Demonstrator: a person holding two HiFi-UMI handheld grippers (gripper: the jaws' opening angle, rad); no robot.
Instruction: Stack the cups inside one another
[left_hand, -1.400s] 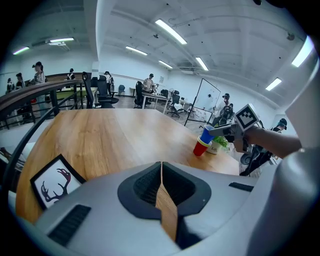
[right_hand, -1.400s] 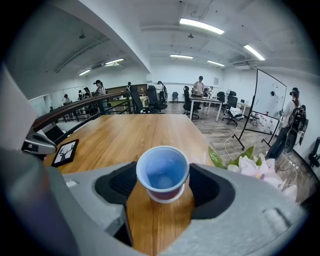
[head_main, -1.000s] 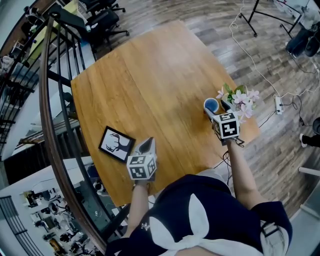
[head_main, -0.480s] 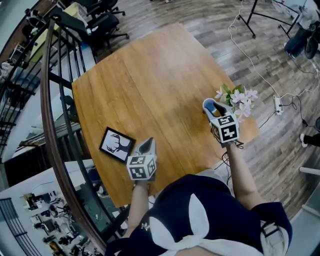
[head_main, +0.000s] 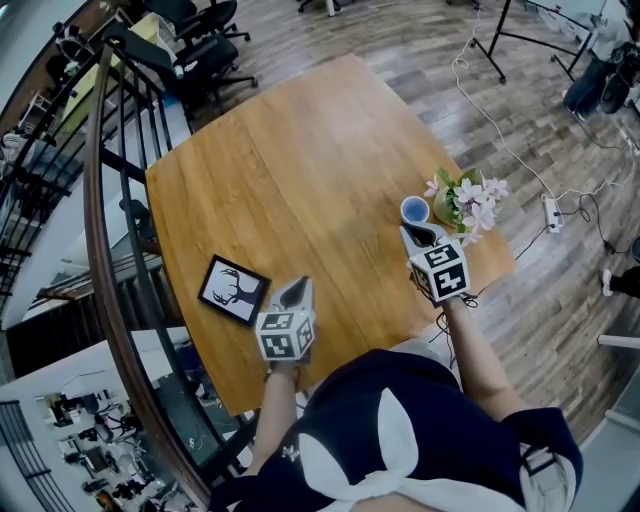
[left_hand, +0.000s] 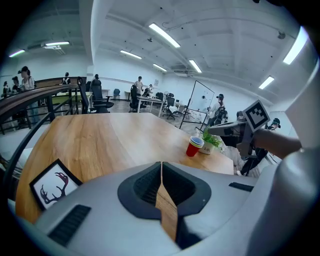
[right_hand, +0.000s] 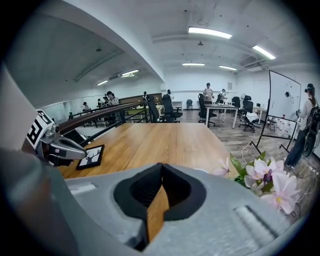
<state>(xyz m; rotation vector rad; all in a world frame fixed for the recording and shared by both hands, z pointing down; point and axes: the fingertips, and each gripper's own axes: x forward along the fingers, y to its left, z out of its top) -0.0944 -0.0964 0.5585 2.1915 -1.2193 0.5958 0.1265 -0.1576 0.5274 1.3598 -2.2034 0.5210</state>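
Note:
A red cup (head_main: 415, 210) with a blue rim and blue inside stands upright on the wooden table (head_main: 300, 150) near its right edge. In the left gripper view the cup (left_hand: 194, 146) looks like a blue one nested in a red one. My right gripper (head_main: 416, 236) hovers just on the near side of it, shut and empty, apart from the cup. That gripper's own view (right_hand: 162, 167) shows the jaws pressed together over bare wood, with the cup hidden. My left gripper (head_main: 293, 293) hangs near the table's front edge, also shut (left_hand: 161, 165) with nothing in it.
A small pot of pink flowers (head_main: 465, 203) stands right beside the cup, close to the table's edge. A black-framed deer picture (head_main: 232, 289) lies at the front left. A curved railing (head_main: 95, 200) runs along the left. Cables (head_main: 500, 110) lie on the floor to the right.
The right gripper's jaws, open around the cup a second ago, have shut with nothing in them. It has drawn back toward me and risen. The cup stays by the flowers; the left gripper kept still.

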